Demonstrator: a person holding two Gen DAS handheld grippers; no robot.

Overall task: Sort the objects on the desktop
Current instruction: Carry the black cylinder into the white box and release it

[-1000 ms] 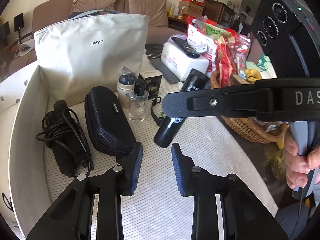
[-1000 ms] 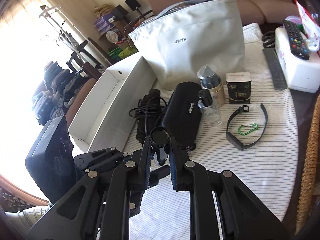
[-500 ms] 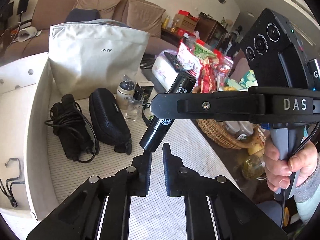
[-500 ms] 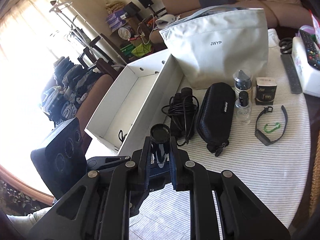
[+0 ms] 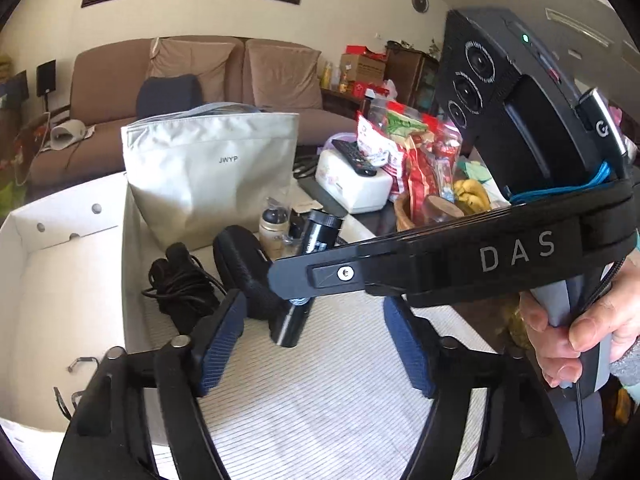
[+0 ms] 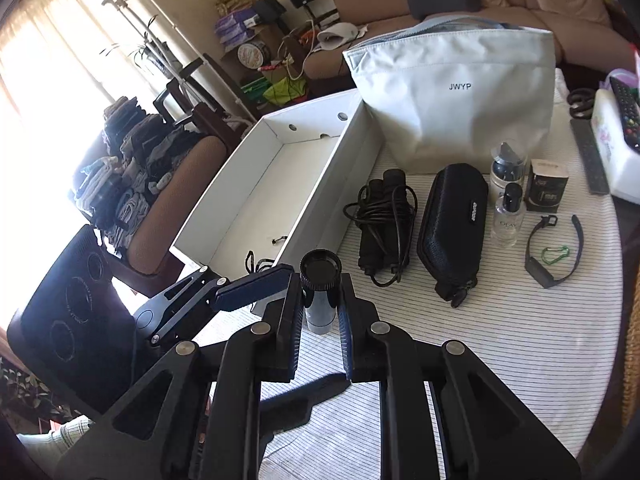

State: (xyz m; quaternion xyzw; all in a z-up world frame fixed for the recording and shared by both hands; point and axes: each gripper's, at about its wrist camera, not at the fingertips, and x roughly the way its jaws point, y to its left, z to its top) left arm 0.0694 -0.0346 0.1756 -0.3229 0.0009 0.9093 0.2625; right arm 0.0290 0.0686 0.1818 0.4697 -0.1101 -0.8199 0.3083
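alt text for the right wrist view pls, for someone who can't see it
The right gripper is shut on a black cylinder, held above a striped tablecloth. Beyond lie a coiled black cable, a black zip case, a white box and a pale bag.

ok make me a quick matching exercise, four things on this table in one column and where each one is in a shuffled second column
Things:
1. black tube
2. green carabiner
3. remote control
4. coiled black cable

Places:
A. on the white tissue box
B. between the white box and the black zip case
C. clamped in the right gripper
D. inside the loop of the black strap

Pairs: 1-C, 2-D, 3-A, 4-B
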